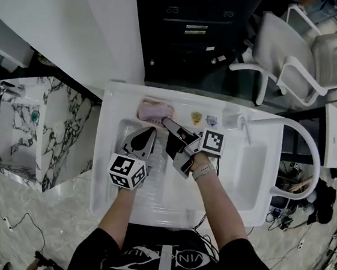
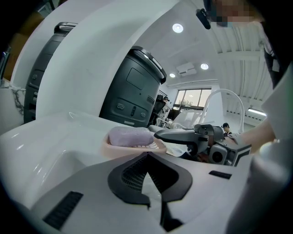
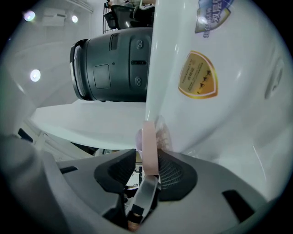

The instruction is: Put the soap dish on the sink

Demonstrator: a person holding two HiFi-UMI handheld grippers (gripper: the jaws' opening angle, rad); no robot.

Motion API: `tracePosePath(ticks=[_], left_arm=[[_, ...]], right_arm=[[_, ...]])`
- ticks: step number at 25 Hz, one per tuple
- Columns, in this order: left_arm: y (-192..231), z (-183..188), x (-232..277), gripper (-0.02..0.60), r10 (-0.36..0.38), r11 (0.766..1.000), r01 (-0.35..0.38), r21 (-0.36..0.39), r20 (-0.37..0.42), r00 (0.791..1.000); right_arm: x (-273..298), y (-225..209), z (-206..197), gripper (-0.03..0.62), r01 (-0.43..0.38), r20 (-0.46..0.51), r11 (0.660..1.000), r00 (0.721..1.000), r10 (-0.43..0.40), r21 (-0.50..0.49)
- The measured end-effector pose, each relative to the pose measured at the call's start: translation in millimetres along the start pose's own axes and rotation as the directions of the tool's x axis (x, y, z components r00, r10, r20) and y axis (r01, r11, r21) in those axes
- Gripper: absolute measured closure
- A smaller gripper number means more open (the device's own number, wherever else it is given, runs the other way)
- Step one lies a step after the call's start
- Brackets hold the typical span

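A pink soap dish [image 1: 155, 110] with a lavender bar of soap [image 2: 130, 136] sits on the back ledge of the white sink [image 1: 107, 154]. My right gripper [image 1: 165, 122] reaches to the dish's right end. In the right gripper view the dish's pink rim [image 3: 149, 144] stands edge-on between the jaws of the right gripper [image 3: 147, 157]. One pad lies close to the rim and the other stands off it, so that gripper is open. My left gripper [image 1: 152, 132] hovers over the basin just in front of the dish. Seen along its own jaws, the left gripper [image 2: 147, 157] is shut on nothing.
A curved white faucet [image 1: 304, 141] rises at the sink's right. Two stickers [image 1: 196, 117] mark the back ledge beside the dish. A marble-patterned unit [image 1: 30, 128] stands left, a dark cabinet [image 1: 193, 25] behind the sink, a white chair [image 1: 298, 55] at the back right.
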State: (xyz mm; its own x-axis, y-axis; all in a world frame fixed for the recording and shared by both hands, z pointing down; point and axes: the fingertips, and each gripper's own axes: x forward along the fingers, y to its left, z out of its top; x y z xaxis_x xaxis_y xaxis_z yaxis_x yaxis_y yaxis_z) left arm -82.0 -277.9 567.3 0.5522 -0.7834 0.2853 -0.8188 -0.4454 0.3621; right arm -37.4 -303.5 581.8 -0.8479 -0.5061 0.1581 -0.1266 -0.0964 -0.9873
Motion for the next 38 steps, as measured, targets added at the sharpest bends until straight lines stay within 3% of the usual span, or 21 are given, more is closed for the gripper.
tracePosePath(ticks=[9, 15, 22, 38], left_arm=[[-0.2, -0.5, 1.3, 0.568, 0.005, 1.000, -0.005, -0.017, 0.008, 1.000], [-2.6, 0.0, 3.7, 0.568, -0.002, 1.000, 0.003, -0.029, 0.019, 1.000], [-6.0, -0.4, 8.3, 0.568, -0.010, 1.000, 0.011, -0.029, 0.019, 1.000], [-6.1, -2.7, 13.1, 0.568, -0.005, 0.999, 0.005, -0.032, -0.003, 1.000]], right_arm=[[0.2, 7.0, 3.6, 0.370, -0.020, 0.041, 0.996, 0.999, 0.016, 0.092], [-4.1, 6.5, 9.2, 0.353, -0.001, 0.116, 0.982, 0.993, -0.021, 0.189], [-10.0, 4.6, 7.6, 0.330, 0.036, 0.142, 0.977, 0.988, -0.067, 0.211], [-15.6, -1.1, 0.9, 0.329, 0.048, 0.134, 0.973, 0.988, -0.079, 0.225]])
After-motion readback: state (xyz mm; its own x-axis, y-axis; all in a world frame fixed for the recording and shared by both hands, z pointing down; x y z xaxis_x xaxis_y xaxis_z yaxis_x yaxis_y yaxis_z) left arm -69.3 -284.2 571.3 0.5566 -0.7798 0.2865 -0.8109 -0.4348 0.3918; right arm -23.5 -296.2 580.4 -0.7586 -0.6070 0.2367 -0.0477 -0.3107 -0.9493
